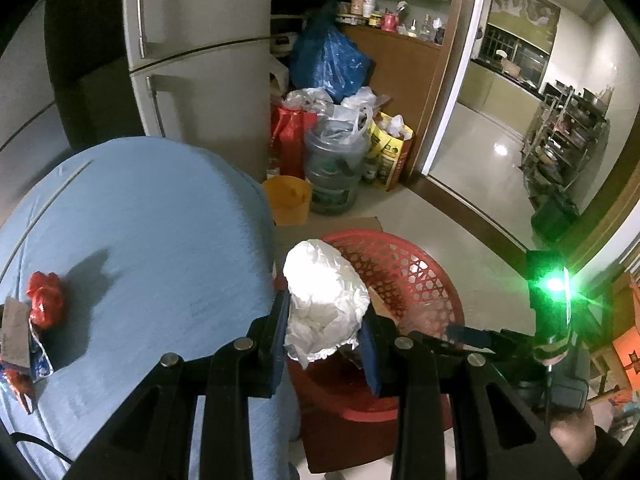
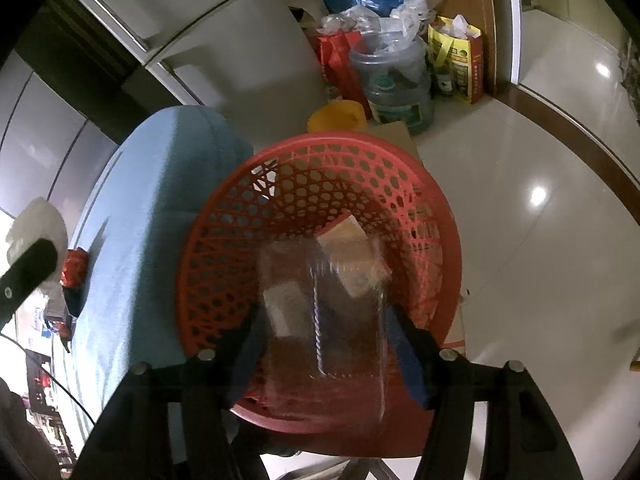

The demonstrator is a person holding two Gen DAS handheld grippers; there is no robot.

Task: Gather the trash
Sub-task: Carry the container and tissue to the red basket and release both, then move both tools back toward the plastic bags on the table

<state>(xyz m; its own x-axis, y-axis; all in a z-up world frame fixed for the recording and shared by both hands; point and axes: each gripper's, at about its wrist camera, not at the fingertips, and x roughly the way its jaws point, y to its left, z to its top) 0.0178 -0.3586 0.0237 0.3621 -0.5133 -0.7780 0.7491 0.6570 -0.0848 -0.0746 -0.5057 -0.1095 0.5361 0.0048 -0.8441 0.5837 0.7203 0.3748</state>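
Observation:
My left gripper is shut on a crumpled white paper wad, held over the edge of the blue table and the rim of the red mesh basket. A crumpled red wrapper lies on the table at far left. My right gripper hangs open over the red basket, with a blurred clear plastic piece loose between its fingers. Cardboard scraps lie in the basket. The white wad also shows at the far left of the right wrist view.
More wrappers and a card tag lie at the table's left edge. Behind stand a fridge, a yellow bucket, a water jug and plastic bags. Tiled floor opens through a doorway on the right.

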